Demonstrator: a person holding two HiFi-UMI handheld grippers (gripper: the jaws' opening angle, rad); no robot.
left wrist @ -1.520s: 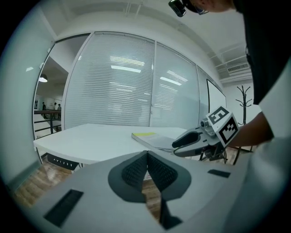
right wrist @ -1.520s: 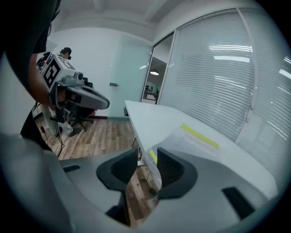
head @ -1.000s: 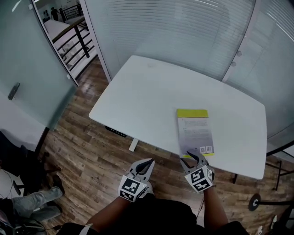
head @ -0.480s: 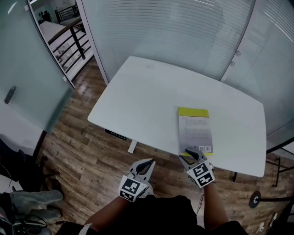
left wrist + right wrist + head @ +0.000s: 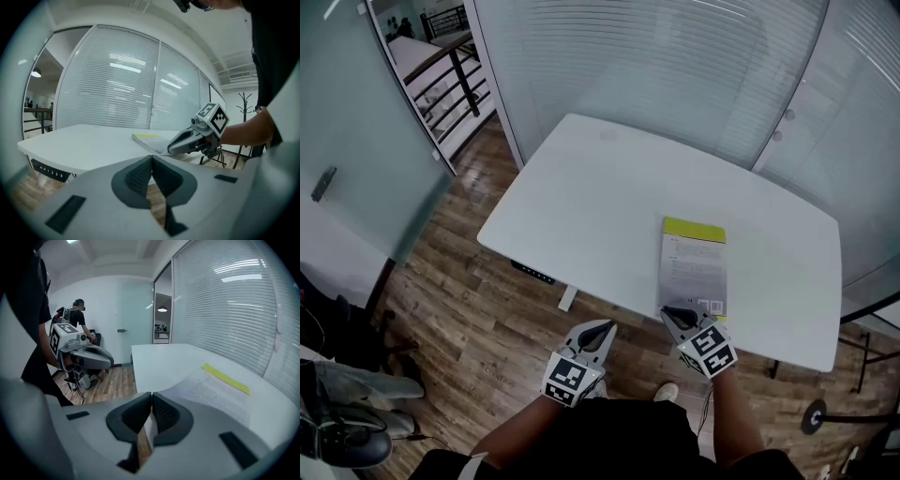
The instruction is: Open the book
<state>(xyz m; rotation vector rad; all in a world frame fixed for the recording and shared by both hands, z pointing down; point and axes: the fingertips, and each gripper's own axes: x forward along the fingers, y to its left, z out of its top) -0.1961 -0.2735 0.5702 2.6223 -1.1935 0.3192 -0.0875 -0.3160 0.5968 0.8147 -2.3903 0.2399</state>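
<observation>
R tongs [image 5: 151, 401] closing on book cover [image 5: 220, 385]; unseen overhead

Book [image 5: 693, 267] glossy paper cover; table [image 5: 581, 206] smooth matt white; floor [image 5: 459, 300] wood planks.

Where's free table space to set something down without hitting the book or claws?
Free: the table left of the book, out to its left rim; the far strip beyond the book; a narrower strip at the book's right. Crowded: the near edge at the book, where the right claw is closing with the cover between its jaws.
</observation>
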